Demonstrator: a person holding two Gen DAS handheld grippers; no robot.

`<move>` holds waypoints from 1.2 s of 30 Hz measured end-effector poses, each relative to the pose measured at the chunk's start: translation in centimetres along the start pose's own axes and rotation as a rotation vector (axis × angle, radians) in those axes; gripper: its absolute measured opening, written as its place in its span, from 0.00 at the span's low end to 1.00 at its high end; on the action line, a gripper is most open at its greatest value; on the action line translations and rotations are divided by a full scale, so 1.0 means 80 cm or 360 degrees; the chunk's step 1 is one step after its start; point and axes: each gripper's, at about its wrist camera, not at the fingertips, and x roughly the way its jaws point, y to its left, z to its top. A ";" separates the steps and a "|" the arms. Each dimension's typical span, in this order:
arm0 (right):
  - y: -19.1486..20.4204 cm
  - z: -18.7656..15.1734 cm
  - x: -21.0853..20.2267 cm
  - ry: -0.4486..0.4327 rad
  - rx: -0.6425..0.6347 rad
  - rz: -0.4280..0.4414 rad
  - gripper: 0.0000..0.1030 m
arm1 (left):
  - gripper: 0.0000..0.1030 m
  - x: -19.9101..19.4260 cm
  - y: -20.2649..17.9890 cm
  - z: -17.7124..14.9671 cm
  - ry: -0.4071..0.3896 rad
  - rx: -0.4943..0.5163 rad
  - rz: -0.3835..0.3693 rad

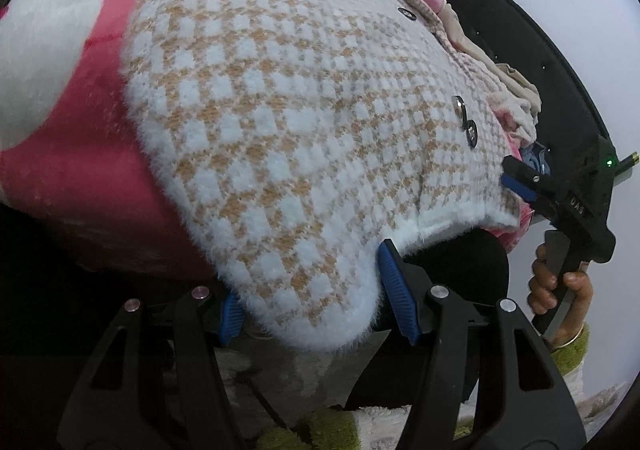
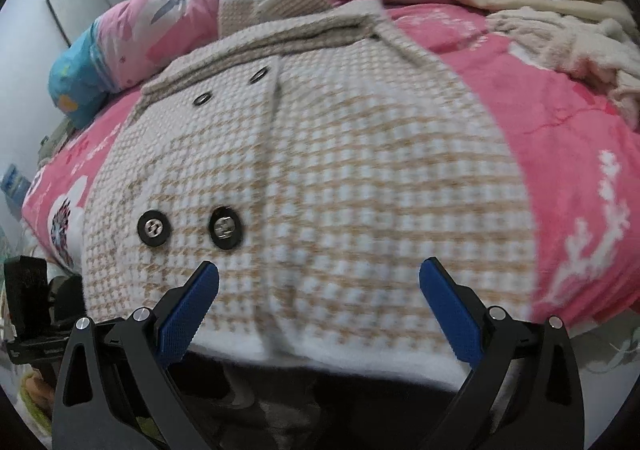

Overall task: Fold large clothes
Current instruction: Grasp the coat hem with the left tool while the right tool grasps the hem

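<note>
A checked coat (image 2: 312, 186) lies spread on a pink blanket (image 2: 552, 154) covering the bed, its white hem at the lower middle of both views, hanging just over the bed edge. The left gripper (image 1: 316, 302) has its jaws about half open around a rounded hem corner at the bottom centre of its view; whether the blue pads actually pinch the cloth I cannot tell. The right gripper (image 2: 320, 310) stands wide open over the hem, low in its view, holding nothing. To fold well, I judge each gripper should take its hem corner deep enough to catch every layer, then both lift together and carry the hem evenly toward the collar (image 2: 280, 38), keeping the buttons (image 2: 226, 229) clear of the pads.
</note>
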 end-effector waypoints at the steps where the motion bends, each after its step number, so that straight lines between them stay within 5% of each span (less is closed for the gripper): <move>1: -0.008 0.000 -0.006 -0.0015 0.0019 -0.0017 0.95 | 0.55 0.000 -0.002 0.001 -0.0001 0.0005 0.0006; 8: -0.081 0.000 -0.043 -0.0119 0.0239 -0.0133 0.95 | 0.55 0.007 -0.020 0.005 -0.0006 0.0051 0.0042; 19: -0.140 -0.019 -0.020 -0.0070 0.0636 0.0168 0.93 | 0.54 0.007 -0.030 0.004 -0.0024 0.0097 0.0073; 29: -0.139 -0.039 -0.009 0.0001 0.0729 0.0359 0.65 | 0.50 0.003 -0.033 0.003 -0.0044 0.0132 0.0072; 36: -0.121 -0.049 0.001 0.0094 0.0680 0.0307 0.50 | 0.46 0.000 -0.035 0.004 -0.0058 0.0168 0.0072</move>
